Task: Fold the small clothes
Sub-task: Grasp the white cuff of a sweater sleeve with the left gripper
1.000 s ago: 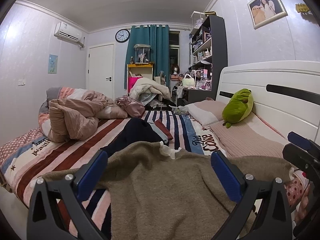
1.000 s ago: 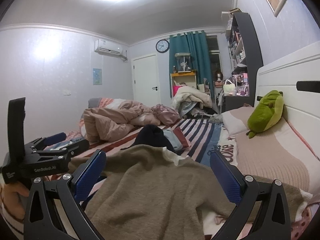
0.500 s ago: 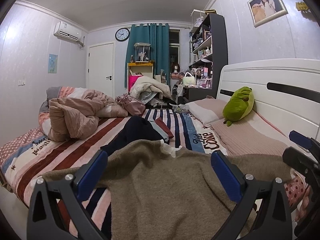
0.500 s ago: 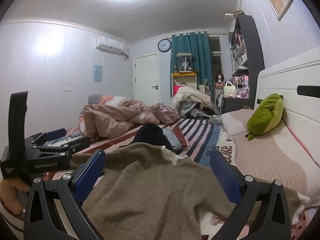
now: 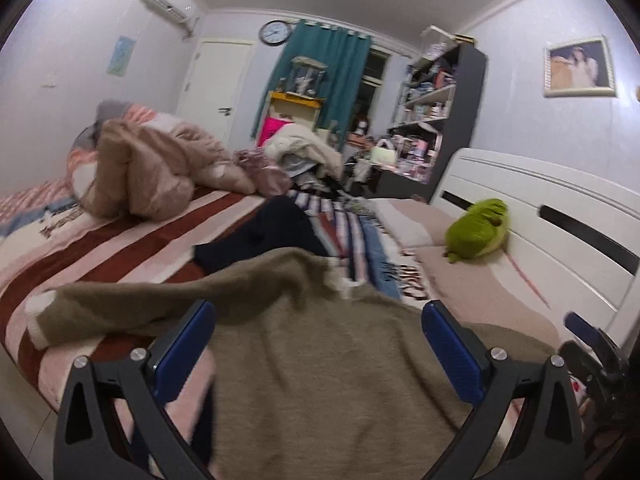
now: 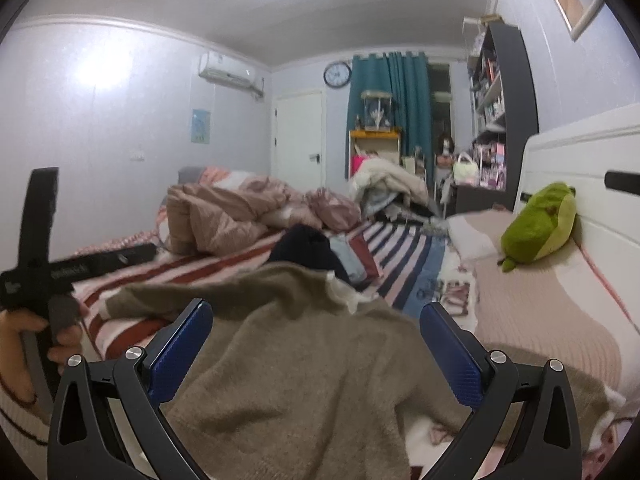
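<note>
The fuzzy olive-brown knit sweater [image 5: 320,360] lies spread on the striped bed sheet [image 5: 132,240], body toward the cameras, collar w/ white trim away from them. One sleeve w/ a cream cuff runs out flat to the left; the other side trails toward the pink ribbed pillow area by the white headboard [image 5: 540,216]. A dark navy garment [image 5: 264,240] sits just beyond the collar, touching or nearly touching it, can't tell which.

Left gripper [image 5: 320,344] hovers over the sweater body, blue-padded fingers spread wide, nothing between them. Right gripper [image 6: 316,340] is likewise wide apart & empty, low over the fabric. The left view is motion-blurred and tilted, so fine contact w/ the cloth isn't readable.

Judgement: this looks like the start of the fold, garment laid out but rumpled and no fold made yet. The next move prob calls for each gripper to pick an edge, e.g. sleeve/shoulder on its own side, closing on a single layer of knit rather than bunching the sheet underneath. The thick, floppy knit will sag, so grip near a seam or cuff. Watch the navy garment doesn't get dragged along.
</note>
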